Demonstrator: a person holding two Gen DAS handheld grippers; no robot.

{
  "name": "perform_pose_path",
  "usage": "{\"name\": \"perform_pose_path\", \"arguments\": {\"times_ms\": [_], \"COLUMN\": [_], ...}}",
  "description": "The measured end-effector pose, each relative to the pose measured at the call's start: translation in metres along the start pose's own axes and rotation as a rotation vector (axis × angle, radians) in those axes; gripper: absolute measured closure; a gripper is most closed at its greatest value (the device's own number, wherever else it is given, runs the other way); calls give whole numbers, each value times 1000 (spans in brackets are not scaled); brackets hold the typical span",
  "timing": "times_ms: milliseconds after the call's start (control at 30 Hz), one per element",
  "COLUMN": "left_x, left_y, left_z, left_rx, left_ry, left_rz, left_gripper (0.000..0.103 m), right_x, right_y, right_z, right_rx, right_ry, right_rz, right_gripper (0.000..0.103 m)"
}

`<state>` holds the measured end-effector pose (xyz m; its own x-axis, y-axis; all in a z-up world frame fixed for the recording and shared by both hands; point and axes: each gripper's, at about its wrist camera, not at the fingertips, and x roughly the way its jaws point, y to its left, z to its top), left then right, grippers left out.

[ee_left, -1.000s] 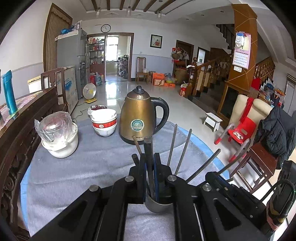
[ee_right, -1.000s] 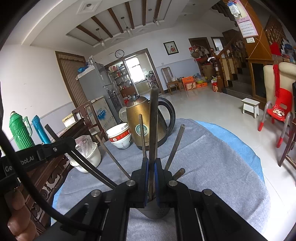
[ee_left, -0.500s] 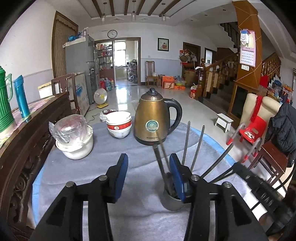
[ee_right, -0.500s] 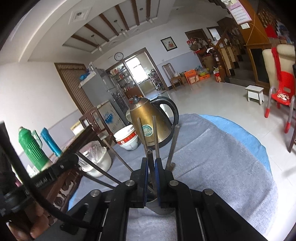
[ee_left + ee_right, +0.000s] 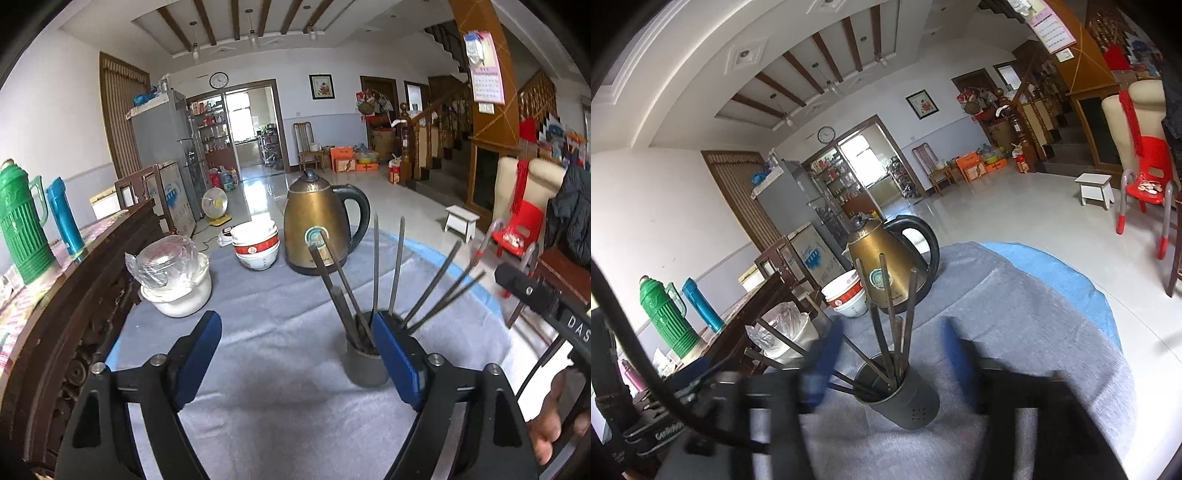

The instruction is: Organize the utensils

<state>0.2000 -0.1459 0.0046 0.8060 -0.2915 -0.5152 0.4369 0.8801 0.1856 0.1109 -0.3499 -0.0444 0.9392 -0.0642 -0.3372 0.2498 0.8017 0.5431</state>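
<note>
**Both grippers stand open at the utensil cup**

The landmark here is the grey cup (image 5: 364, 363), which stands upright on the grey cloth (image 5: 280, 332) of the table. All the utensils (image 5: 375, 266) are inside this cup: long dark metal sticks which lean outward like a fan, some to the left, two almost straight up, some to the right.

Far left of the cup, on a dark wooden sideboard (image 5: 85, 288), are a green thermos (image 5: 20, 229) and a blue flask (image 5: 64, 218). Nearer, left of the cup and behind it, is a white pot (image 5: 181, 295) with a clear plastic cover on top. Next comes a stack of white and red bowls (image 5: 256, 245), and then a golden kettle (image 5: 317, 229) with a black handle, which stands directly behind the cup.

The left gripper (image 5: 295, 354) has just been opening and its jaws are now wide. Its left blue pad is well apart from the cup, over bare cloth; its right blue pad is just beside the cup's right rim. No utensil is pressed between the pads.

The right gripper (image 5: 890, 354) has also just been opening. In its own view it is blurred, but the blue pads stand on both sides of the cup and do not press on it, and the sticks rise free between them.

At the right, beside the cup, a hand (image 5: 554, 417) holds the body of the right gripper
</note>
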Motion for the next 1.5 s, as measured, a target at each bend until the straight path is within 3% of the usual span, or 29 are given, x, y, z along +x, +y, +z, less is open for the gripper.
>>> {"name": "perform_pose_path", "arguments": {"times_ms": [667, 1500], "left_x": [-16, -106], "left_y": [-4, -9], "left_z": [-28, -58], "left_rx": [23, 29], "left_ry": [100, 46], "left_rz": [104, 203], "left_gripper": [14, 13], "right_x": [-45, -122], "right_y": [12, 56], "right_z": [-19, -57], "right_rx": [-135, -198], "right_ry": [97, 64], "right_rz": [-112, -15], "right_gripper": [38, 38]}}
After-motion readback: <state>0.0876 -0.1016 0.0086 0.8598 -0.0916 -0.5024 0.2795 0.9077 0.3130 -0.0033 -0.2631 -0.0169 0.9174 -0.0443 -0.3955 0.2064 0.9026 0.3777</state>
